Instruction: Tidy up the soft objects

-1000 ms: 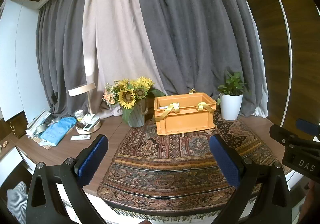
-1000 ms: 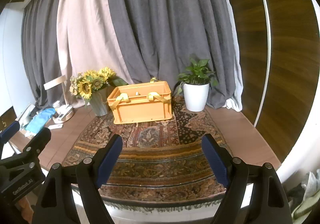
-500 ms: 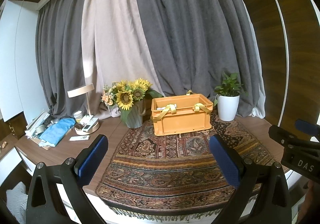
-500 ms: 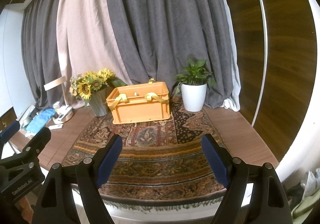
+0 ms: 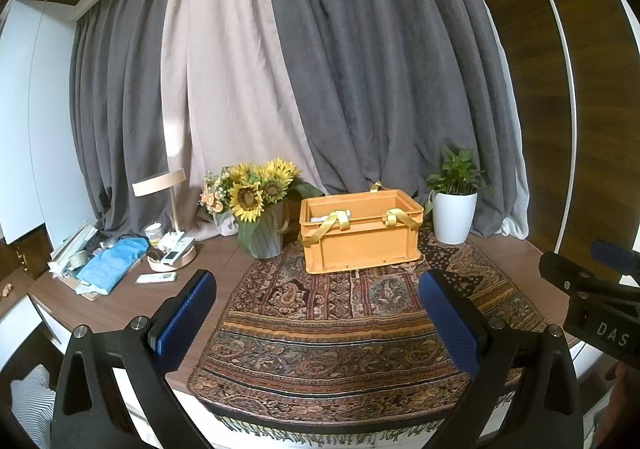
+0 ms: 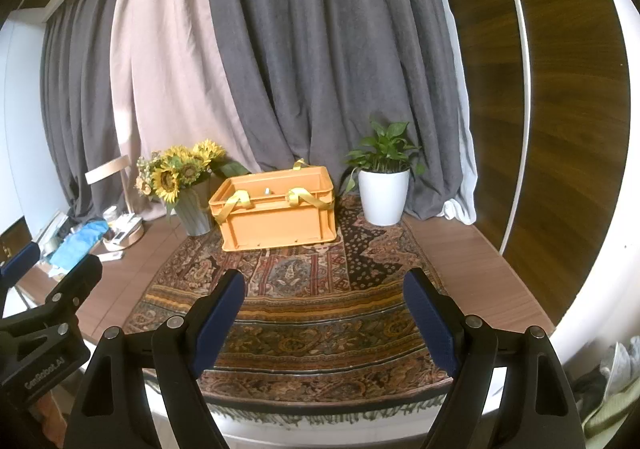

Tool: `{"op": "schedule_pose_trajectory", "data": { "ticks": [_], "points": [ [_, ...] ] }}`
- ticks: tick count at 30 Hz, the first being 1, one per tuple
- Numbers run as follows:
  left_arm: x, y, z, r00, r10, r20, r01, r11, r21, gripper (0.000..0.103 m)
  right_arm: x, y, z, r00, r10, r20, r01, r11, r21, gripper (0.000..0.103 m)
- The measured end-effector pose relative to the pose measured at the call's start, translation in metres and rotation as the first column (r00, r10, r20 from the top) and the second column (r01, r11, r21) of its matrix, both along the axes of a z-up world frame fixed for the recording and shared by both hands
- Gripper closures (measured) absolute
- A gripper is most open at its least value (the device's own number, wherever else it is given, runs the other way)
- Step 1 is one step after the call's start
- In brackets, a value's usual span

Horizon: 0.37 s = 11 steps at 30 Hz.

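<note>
Both tongs you are holding are gaping empty, left [image 5: 316, 297] and right [image 6: 324, 297], facing the orange crate [image 5: 360, 235] on the rug [image 5: 340, 325].

Orange crate [image 5: 362, 237] with yellow straps [image 5: 335, 223], ahead of the fingers. Paisley rug [image 5: 348, 325] in red, gold, black under them. White pot [image 5: 454, 217], yellow sunflowers [image 5: 256, 189], grey curtains [image 5: 380, 69], blue pads [image 5: 188, 319].

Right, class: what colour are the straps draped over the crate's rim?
Yellow straps on the orange crate; clearest in the left wrist view.
</note>
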<state>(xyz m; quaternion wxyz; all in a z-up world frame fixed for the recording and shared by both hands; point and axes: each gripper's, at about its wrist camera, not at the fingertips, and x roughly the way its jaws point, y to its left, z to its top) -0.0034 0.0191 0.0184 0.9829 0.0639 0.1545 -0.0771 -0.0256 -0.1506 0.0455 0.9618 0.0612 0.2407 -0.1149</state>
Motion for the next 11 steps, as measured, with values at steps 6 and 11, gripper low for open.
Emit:
{"op": "schedule_pose_trajectory", "data": {
  "ticks": [6, 11],
  "points": [
    [0.0008, -0.0005, 0.0001, 1.0, 0.001, -0.003, -0.001, 1.0, -0.001, 0.0, 0.0001, 0.0003, 0.0, 1.0, 0.0, 0.001, 0.0, 1.0, 0.001, 0.021],
    [0.0, -0.0015, 0.0002, 1.0, 0.012, 0.001, -0.012, 1.0, -0.002, 0.0, 0.0002, 0.0009, -0.0002, 1.0, 0.002, 0.0, -0.002, 1.0, 0.001, 0.021]
  ]
}}
